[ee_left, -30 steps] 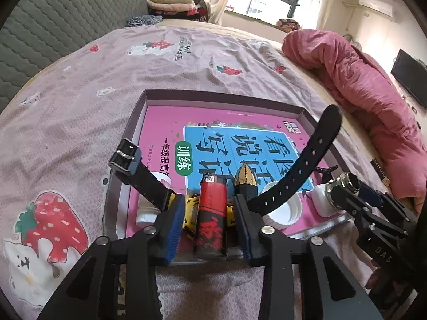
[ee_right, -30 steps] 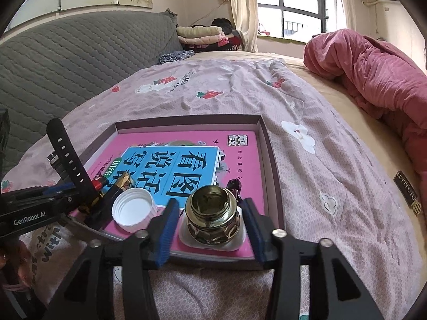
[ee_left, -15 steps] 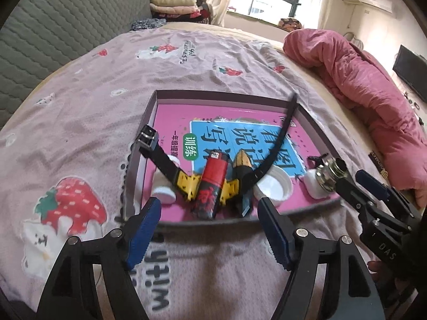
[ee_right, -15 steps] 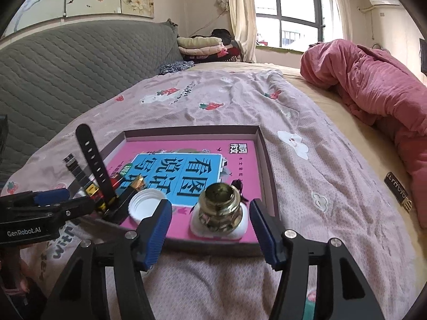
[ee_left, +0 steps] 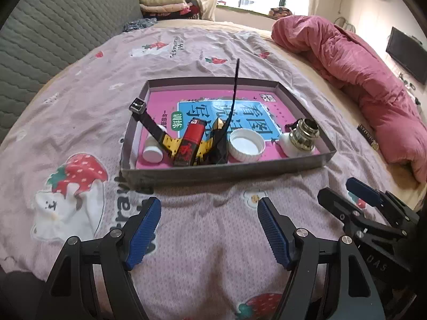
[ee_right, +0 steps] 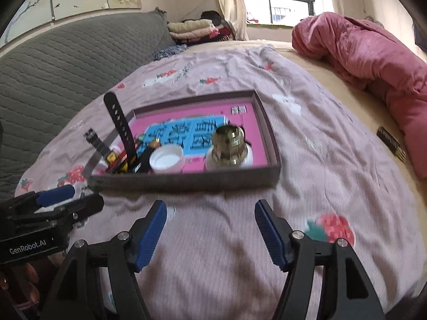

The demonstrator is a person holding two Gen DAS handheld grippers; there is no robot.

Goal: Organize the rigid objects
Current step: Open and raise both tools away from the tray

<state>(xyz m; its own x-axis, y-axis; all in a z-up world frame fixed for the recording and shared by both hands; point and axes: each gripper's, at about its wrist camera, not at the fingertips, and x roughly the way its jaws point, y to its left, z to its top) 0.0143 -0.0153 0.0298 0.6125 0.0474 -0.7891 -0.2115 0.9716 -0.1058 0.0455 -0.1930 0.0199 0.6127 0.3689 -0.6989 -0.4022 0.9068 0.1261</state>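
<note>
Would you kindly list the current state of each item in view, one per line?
left gripper: open, empty, short of the tray.
right gripper: open, empty.
tray: uncovered, on the bed.
red lighter: lying across the watch.
watch: unbuckled, one strap upright.
large white cap: hollow side up.
small white cap: against the left wall.
brass fitting: upright on a white base.

The right wrist view is smeared by motion, so the print on the pink book (ee_right: 234, 112) cannot be read there. The lighter (ee_left: 190, 142) hides the middle of the watch (ee_left: 165, 140) (only yellow edges show). The small white cap (ee_left: 152, 154) is half behind the strap. The small dark thing (ee_left: 368, 136) beside the pink quilt (ee_left: 360, 66) is too small to identify.
</note>
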